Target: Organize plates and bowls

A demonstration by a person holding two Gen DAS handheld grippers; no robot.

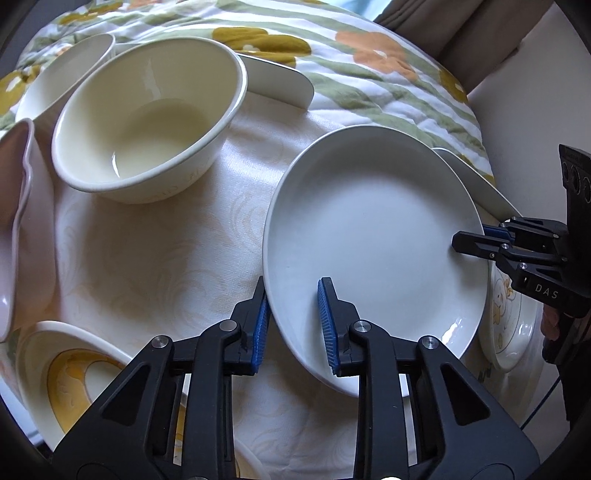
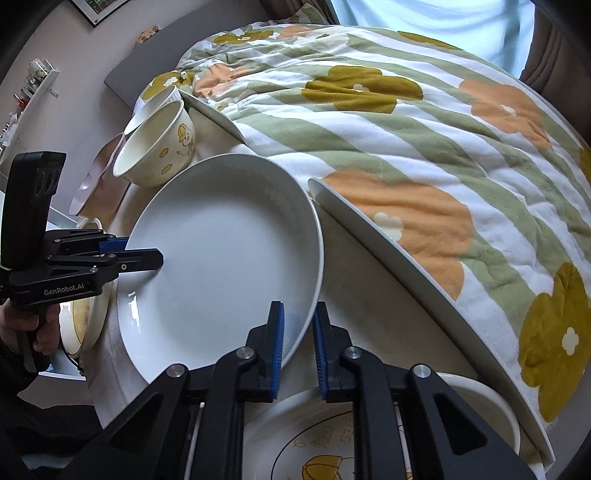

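Plate: white plate between both grippers, tilted off the bed
Left gripper: clamped on its near rim
Right gripper: clamped on the opposite rim
Risk: uneven lift — glazed rim slips, striking the duck-print dish below the right gripper

Pale patterned tablecloth over the surface, striped floral quilt bunched behind it, grey wall with a cluttered shelf, brown curtain, soft daylight.
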